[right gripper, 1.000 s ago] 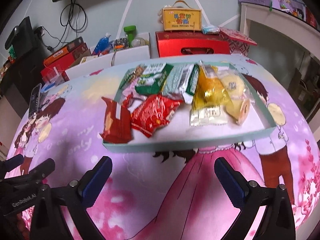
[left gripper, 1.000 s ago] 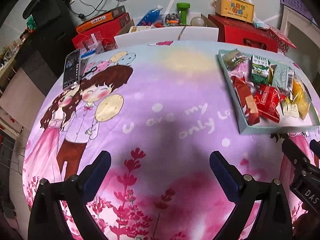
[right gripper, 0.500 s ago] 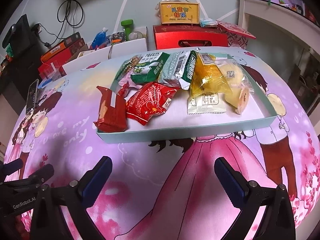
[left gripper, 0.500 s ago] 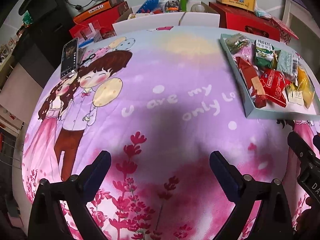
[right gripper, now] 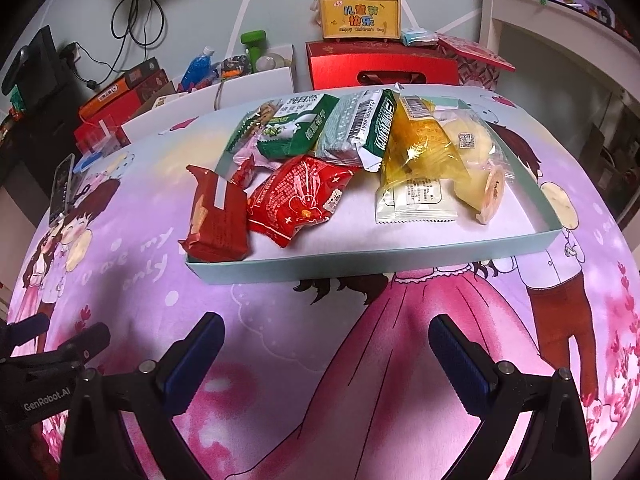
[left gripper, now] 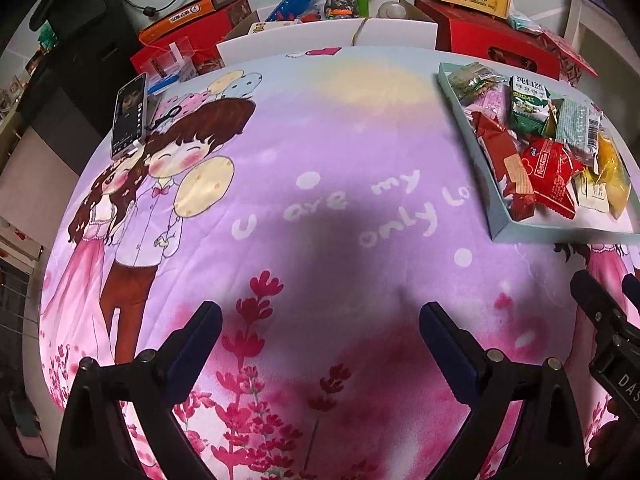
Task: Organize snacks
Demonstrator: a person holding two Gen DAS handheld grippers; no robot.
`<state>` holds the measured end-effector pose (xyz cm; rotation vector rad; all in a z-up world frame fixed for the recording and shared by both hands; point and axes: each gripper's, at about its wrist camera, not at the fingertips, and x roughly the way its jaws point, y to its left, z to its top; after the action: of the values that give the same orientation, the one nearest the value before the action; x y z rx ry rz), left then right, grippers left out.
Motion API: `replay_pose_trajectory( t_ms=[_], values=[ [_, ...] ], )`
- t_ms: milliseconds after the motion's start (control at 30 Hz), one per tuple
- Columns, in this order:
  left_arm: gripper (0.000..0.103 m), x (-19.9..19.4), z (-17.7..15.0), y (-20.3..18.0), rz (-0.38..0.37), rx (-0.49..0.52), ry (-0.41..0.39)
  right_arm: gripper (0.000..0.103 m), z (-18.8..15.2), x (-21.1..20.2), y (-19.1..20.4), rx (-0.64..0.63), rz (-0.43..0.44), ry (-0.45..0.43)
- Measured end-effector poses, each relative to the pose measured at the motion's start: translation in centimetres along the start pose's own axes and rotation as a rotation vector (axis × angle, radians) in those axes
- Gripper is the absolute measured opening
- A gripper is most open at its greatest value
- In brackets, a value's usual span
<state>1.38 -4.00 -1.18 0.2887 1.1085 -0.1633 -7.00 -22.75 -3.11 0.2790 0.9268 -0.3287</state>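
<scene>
Snack packets (right gripper: 320, 160) lie heaped in the shallow tray (right gripper: 360, 266) on the worktop, both the left tool (left gripper: 320, 332) and right tool (right gripper: 326, 340) spread and empty, so any grasp should single out one packet.

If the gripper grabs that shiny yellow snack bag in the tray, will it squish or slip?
The yellow snack bag looks like thin, glossy plastic film, so it may well crinkle and slide between the fingers. It appears puffy, so probably light and easy to squash. It leans on neighbouring packets in the tray, so lifting it might nudge them.
</scene>
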Motion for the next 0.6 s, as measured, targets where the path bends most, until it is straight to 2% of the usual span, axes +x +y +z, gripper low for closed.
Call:
replay_pose_trajectory(
  t_ms=[600],
  values=[
    [0.099, -0.43, 0.3, 0.13, -0.014, -0.012, -0.017, 0.103, -0.08, 0.63, 0.14, -0.009, -0.006, 0.027]
  ],
)
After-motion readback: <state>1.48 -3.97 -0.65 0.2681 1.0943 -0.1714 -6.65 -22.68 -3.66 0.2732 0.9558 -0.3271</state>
